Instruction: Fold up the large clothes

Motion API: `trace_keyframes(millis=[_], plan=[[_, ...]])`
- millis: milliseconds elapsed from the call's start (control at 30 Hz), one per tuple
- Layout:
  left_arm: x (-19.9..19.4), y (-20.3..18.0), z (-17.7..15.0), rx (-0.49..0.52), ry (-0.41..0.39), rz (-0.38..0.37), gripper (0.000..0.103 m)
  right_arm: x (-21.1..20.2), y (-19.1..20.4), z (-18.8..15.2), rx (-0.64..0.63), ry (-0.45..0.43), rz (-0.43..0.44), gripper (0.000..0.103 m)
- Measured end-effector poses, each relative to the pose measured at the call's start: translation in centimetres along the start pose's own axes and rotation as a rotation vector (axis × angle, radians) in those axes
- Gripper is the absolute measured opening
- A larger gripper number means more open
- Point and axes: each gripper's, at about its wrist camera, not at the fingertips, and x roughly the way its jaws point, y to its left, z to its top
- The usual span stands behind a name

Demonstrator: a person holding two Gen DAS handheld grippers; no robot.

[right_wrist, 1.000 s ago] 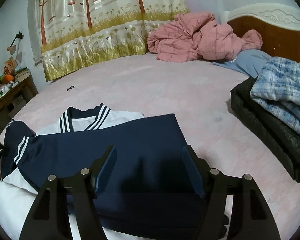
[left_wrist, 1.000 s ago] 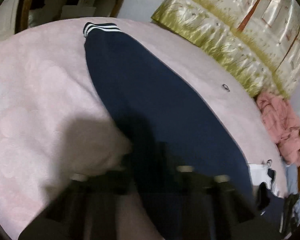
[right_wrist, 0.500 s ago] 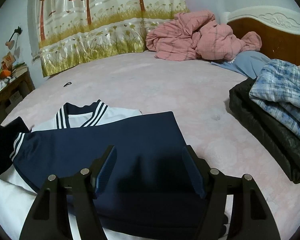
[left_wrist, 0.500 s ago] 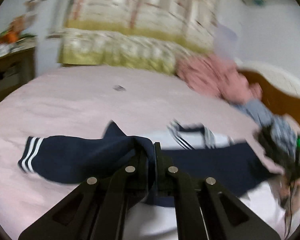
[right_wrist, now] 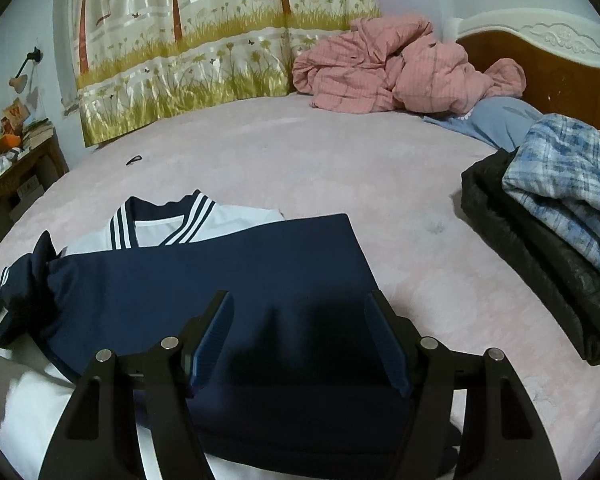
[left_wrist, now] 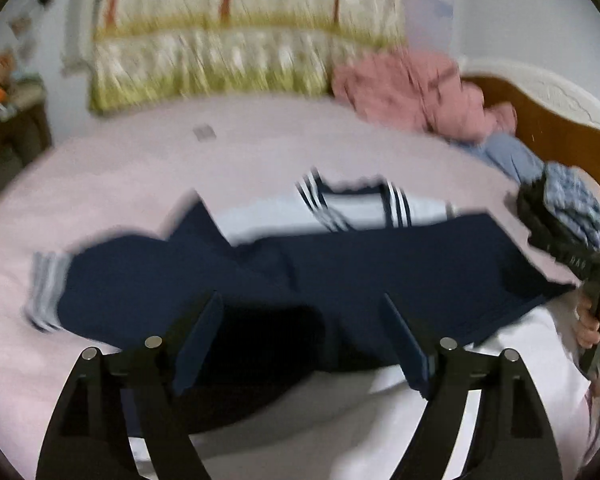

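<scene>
Across the lower middle of both frames, the navy-and-white garment [right_wrist: 236,280] lies flat on the pink bed [right_wrist: 340,160], long axis left-right, collar toward the curtain. Left claw [left_wrist: 300,340] and right claw [right_wrist: 300,336] gape, empty. The loose folded sleeve could slide open if snagged.

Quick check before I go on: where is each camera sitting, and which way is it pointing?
Left wrist: on the left tongs, open, looking across the navy and white garment toward the curtain; the right hand shows at the edge.
Right wrist: on the right tongs, open, over the garment, facing the curtain.
Shared: garment, curtain, pink quilt.
</scene>
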Motion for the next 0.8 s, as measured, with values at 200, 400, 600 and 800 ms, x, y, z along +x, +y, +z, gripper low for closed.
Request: trace_keyframes(millis=[200,400,600,800], plan=[[-4.1,8.5,1.8,-0.236,-0.149,0.203,0.099,-0.1,0.1,0.0,-0.014,0.008,-0.005,0.07],[-0.4,19.8,0.3,-0.489,-0.018,0.271,0.099,-0.3,0.2,0.1,-0.017,0.01,-0.009,0.07],[3.4,25.0,-2.8,-0.655,0.102,0.225,0.097,-0.2,0.2,0.1,-0.017,0.012,-0.008,0.07],[5.4,24.2,-3.6,-0.634,0.157,0.174,0.022,-0.3,0.2,0.0,-0.013,0.008,-0.001,0.07]])
